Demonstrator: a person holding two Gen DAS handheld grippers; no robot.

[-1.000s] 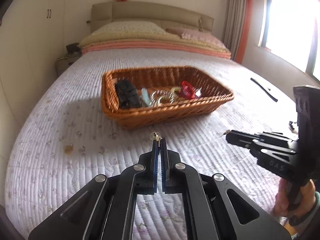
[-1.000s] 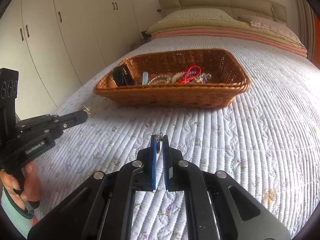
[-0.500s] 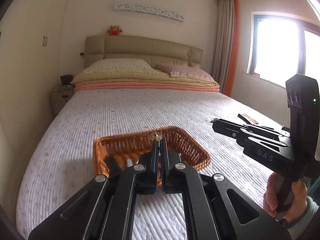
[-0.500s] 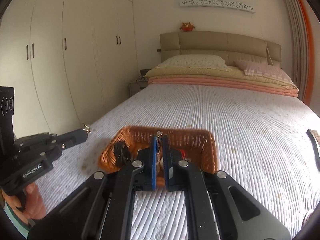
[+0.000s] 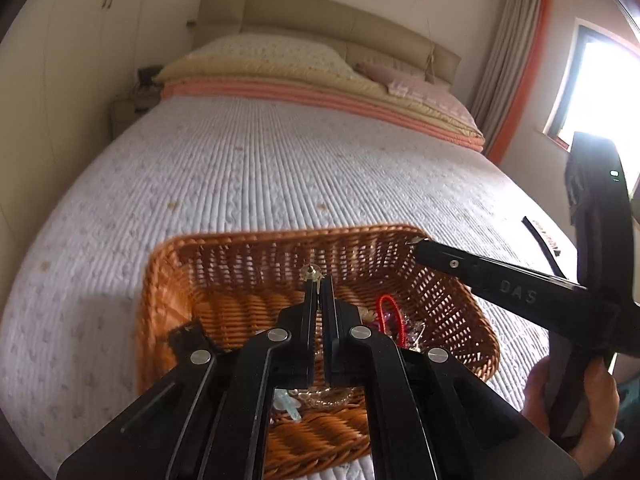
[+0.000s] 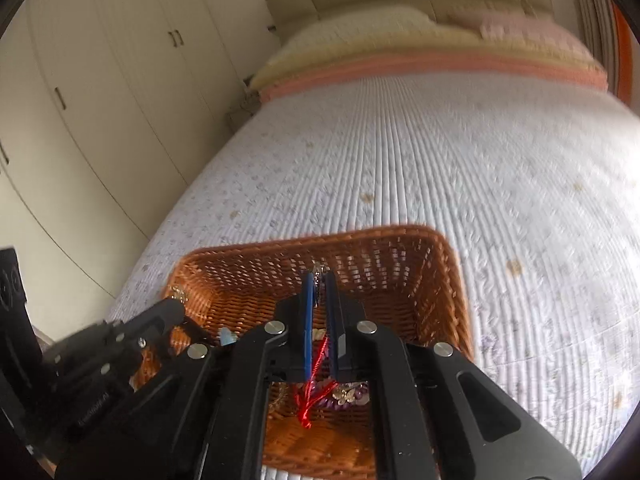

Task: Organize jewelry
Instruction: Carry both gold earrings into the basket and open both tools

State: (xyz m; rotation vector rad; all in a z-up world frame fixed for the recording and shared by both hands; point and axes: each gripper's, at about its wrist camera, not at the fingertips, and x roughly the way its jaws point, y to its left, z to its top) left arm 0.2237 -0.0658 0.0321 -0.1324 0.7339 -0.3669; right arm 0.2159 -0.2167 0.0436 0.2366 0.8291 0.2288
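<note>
A brown wicker basket (image 5: 168, 280) (image 6: 448, 280) sits on the quilted bed and holds a red cord (image 5: 390, 312) (image 6: 314, 392), beads and other jewelry. My left gripper (image 5: 318, 280) is shut on a small gold earring (image 5: 311, 271) and hangs over the basket's inside. My right gripper (image 6: 318, 278) is shut on a small silver earring (image 6: 317, 270), also over the basket. Each gripper shows in the other's view: the right one (image 5: 418, 242) above the basket's right rim, the left one (image 6: 176, 300) at its left rim.
The bed (image 5: 280, 176) has pillows and folded blankets (image 5: 320, 92) at its head. A black strap-like object (image 5: 540, 240) lies on the quilt to the right of the basket. Wardrobe doors (image 6: 100, 100) stand on the left, a window (image 5: 592, 80) on the right.
Both grippers have risen from near the quilt and moved forward over the basket, tilting down to look into it. Each still holds its earring.
</note>
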